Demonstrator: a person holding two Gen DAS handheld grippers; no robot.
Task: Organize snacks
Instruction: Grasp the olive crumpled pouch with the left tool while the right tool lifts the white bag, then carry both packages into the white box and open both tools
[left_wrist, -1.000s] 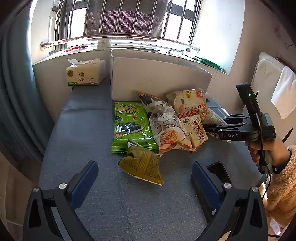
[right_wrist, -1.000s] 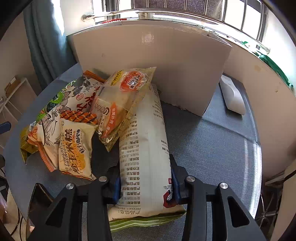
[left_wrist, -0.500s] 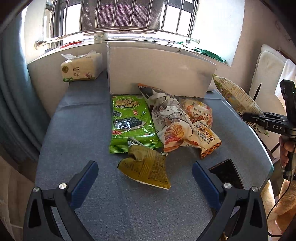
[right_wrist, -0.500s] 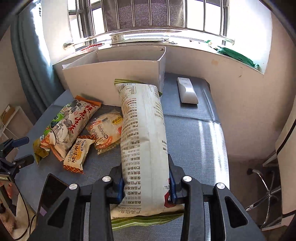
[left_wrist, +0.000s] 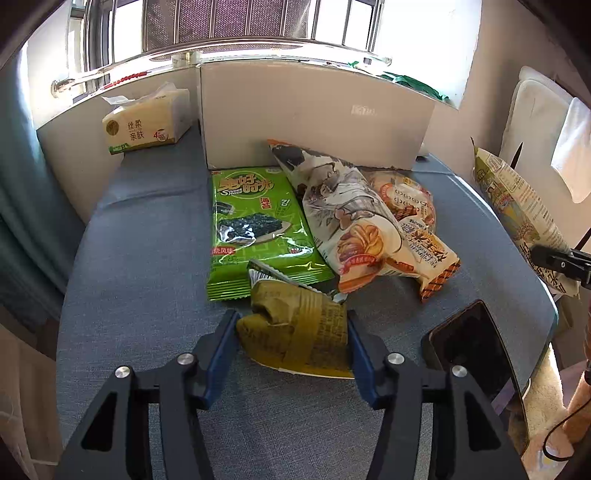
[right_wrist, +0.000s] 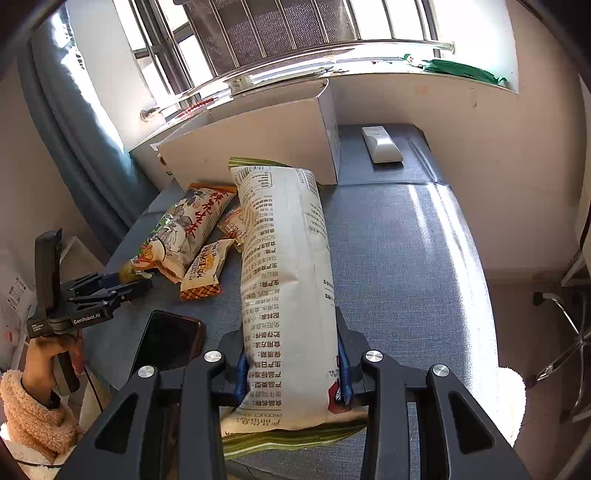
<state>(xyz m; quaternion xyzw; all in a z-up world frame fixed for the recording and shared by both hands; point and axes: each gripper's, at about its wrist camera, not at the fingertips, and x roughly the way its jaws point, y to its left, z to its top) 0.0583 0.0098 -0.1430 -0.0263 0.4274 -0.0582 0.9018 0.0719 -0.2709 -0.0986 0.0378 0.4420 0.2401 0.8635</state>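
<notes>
My left gripper (left_wrist: 291, 334) sits low over the table, its blue pads pressed against both sides of a crumpled olive packet (left_wrist: 295, 332). My right gripper (right_wrist: 291, 365) is raised — clamped on a tall cream bag (right_wrist: 286, 280), pointing forward.

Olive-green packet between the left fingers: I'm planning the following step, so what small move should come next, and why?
Probably lift it straight up. The left gripper has its blue pads pressed on both sides of the crumpled olive-green packet, which lies on the grey table with its far end overlapping the green seaweed pack. The white box stands behind; the right gripper already holds the long bag aloft.
</notes>
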